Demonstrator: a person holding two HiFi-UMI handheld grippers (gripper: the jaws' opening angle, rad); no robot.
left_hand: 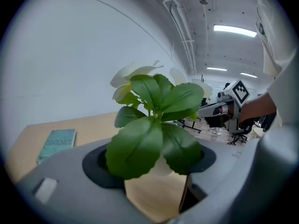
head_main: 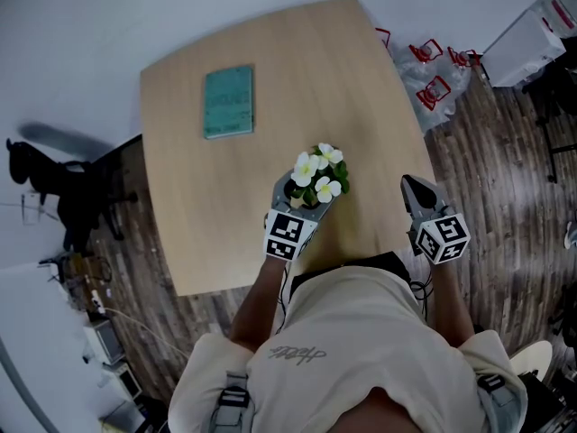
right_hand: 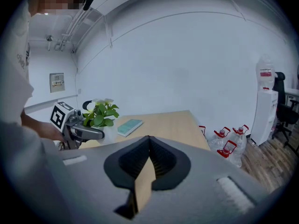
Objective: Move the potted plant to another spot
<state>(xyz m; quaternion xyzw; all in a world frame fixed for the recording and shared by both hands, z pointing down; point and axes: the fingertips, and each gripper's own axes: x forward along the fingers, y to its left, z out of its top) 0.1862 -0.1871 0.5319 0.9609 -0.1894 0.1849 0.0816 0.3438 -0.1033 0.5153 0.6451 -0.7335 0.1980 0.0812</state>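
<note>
The potted plant (head_main: pixel 317 175), white flowers and green leaves in a small white pot, stands near the front of the wooden table (head_main: pixel 297 70). My left gripper (head_main: pixel 306 197) has its jaws on either side of the pot and holds it. In the left gripper view the plant's leaves (left_hand: pixel 154 134) fill the space between the wide-set jaws, and the pot (left_hand: pixel 161 166) shows only as a white patch beneath them. My right gripper (head_main: pixel 412 186) hovers at the table's right front edge, shut and holding nothing. The right gripper view shows its tips (right_hand: pixel 148 141) meeting, with the plant (right_hand: pixel 100 115) off to the left.
A teal book (head_main: pixel 228 102) lies on the far left part of the table. Several water bottles with red handles (head_main: pixel 435 78) sit on the floor to the table's right, beside a white water dispenser (head_main: pixel 532 34). Dark equipment (head_main: pixel 54 188) stands on the floor at the left.
</note>
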